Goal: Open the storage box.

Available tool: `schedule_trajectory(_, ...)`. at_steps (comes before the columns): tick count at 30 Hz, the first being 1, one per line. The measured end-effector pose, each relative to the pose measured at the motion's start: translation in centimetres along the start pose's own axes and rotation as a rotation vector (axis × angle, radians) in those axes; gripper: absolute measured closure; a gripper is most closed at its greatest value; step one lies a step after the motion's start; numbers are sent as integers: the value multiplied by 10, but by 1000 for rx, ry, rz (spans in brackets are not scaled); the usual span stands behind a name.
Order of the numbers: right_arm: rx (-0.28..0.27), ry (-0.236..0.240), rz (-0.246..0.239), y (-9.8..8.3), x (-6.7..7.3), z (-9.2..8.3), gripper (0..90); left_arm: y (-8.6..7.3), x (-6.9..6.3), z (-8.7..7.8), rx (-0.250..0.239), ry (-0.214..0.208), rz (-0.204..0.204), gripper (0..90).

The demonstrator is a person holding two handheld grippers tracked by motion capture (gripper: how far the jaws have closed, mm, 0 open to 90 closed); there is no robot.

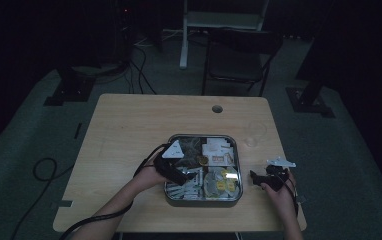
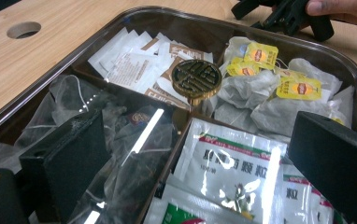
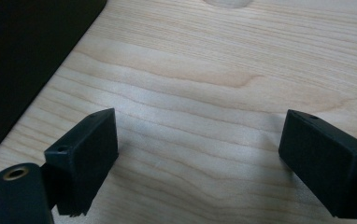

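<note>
Left tool (image 2: 186, 154): mine stood wide over the tray (image 1: 171, 137), gripping nothing.
Right tool (image 3: 197, 158): mine was wide too, empty, on the bare surface (image 1: 129, 120) right of the tray.
Tray: one, four compartments, one brass knob (image 2: 196, 79) at its centre.
Yellow tags (image 2: 299, 88): at least three.
Surface: pale wood, one round hole (image 1: 217, 108).
Room: dark, one chair (image 1: 239, 55) behind.
</note>
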State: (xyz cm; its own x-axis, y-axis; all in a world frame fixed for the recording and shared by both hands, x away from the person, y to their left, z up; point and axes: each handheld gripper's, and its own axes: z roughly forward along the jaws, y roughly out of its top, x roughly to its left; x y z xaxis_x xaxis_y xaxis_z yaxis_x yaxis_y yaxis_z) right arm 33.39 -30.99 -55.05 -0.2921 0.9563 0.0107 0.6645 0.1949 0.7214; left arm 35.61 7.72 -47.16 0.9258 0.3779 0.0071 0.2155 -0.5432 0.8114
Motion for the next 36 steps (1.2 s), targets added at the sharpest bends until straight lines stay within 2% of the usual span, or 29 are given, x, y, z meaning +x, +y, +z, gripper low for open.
schedule_trajectory(12,0,0,0,0,0,0,113,13,1,19,35,-21,28,70)
schedule_trajectory(13,0,0,0,0,0,0,113,13,1,20,42,-23,32,148)
schedule_trajectory(17,0,0,0,0,0,0,113,15,2,26,52,-28,38,174)
schedule_trajectory(18,0,0,0,0,0,0,114,16,2,27,47,-26,38,223)
schedule_trajectory(19,0,0,0,0,0,0,114,17,2,27,47,-29,42,223)
schedule_trajectory(20,0,0,0,0,0,0,113,18,2,28,43,-31,36,263)
schedule_trajectory(25,0,0,0,0,0,0,113,22,6,35,68,-40,21,346)
schedule_trajectory(30,0,0,0,0,0,0,114,22,6,40,82,-41,32,461)
schedule_trajectory(31,0,0,0,0,0,0,114,23,5,41,87,-40,46,461)
schedule_trajectory(36,0,0,0,0,0,0,113,25,4,45,115,-55,54,507)
